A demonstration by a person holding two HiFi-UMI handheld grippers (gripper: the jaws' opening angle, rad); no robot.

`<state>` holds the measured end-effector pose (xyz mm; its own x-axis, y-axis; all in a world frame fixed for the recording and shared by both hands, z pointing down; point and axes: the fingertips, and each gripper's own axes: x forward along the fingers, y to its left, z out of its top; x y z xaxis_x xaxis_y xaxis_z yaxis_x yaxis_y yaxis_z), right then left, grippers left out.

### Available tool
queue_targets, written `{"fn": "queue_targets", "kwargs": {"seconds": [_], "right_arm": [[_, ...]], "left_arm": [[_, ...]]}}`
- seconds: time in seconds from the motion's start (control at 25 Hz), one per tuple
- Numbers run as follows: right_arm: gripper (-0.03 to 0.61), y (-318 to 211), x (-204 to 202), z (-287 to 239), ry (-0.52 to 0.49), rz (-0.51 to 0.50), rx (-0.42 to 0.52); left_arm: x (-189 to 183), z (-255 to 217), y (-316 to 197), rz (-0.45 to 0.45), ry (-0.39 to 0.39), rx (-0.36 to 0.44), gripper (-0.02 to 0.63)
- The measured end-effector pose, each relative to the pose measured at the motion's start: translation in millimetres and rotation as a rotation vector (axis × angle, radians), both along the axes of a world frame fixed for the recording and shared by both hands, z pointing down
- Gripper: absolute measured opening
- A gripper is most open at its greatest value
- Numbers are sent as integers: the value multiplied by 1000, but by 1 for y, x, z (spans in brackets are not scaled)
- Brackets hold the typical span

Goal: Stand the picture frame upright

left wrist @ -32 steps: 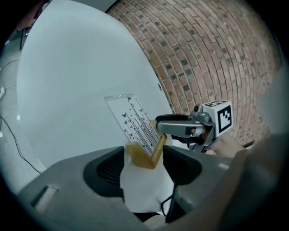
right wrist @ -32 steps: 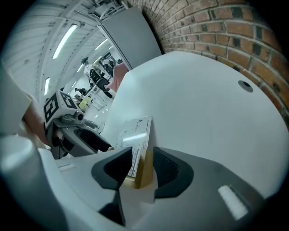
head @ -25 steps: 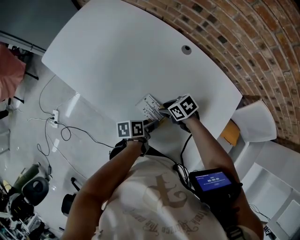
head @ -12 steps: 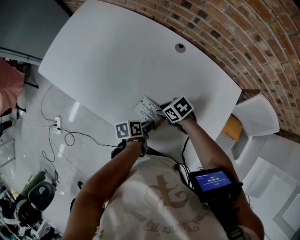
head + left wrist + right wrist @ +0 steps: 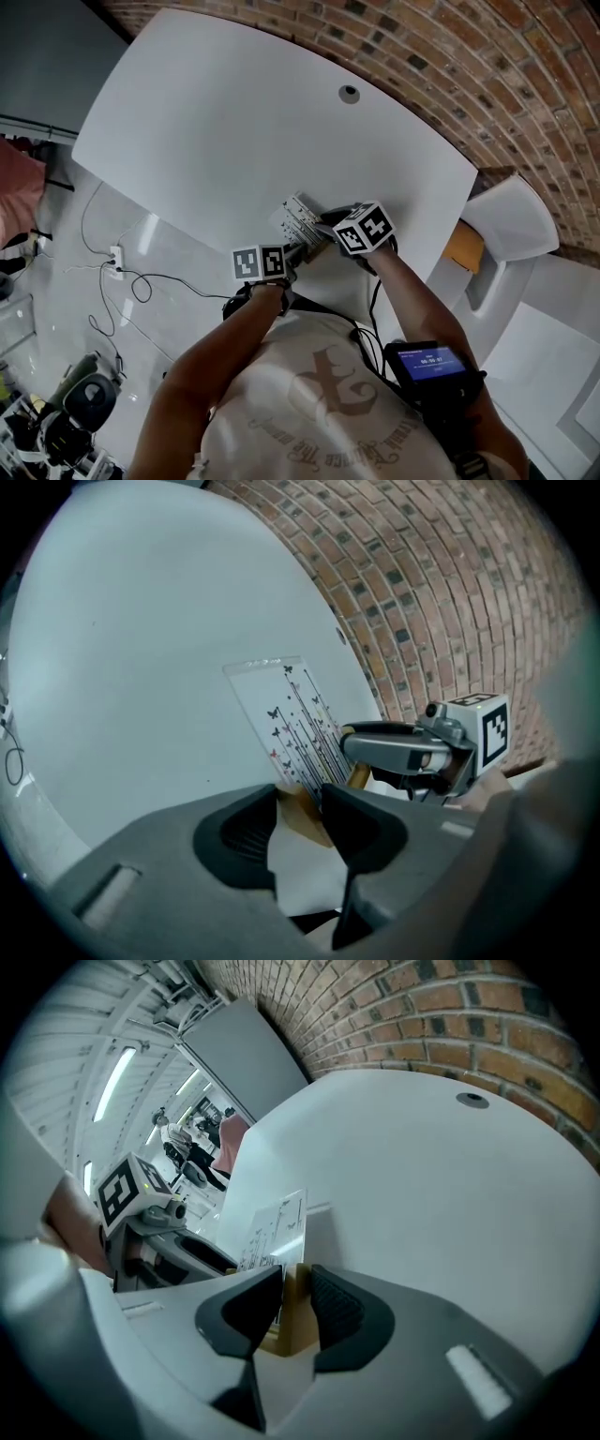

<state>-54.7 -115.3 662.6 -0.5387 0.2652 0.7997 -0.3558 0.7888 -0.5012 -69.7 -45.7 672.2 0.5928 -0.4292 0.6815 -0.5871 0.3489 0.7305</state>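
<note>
Both claws have just been closing. The left gripper and the right gripper each pinch the tan wooden foot of the picture frame, which lies face up at the near edge of the white table. The thing now is to tip it up smoothly, pivoting on that foot with even grips and no skidding towards the edge.

Beyond the picture frame the counter runs open to the brick wall along its far edge, marked only by a small round port. Loose cables trail across the floor on the left, and a white chair stands near the counter's right end.
</note>
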Motion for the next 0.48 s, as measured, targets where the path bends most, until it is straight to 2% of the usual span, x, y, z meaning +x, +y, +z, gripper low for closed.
{"fn": "queue_targets", "kwargs": {"seconds": [0.48], "right_arm": [[98,1,4,-16,-80,117,57]], "left_arm": [[-10,-13,-4,130,-106,86,140]]}}
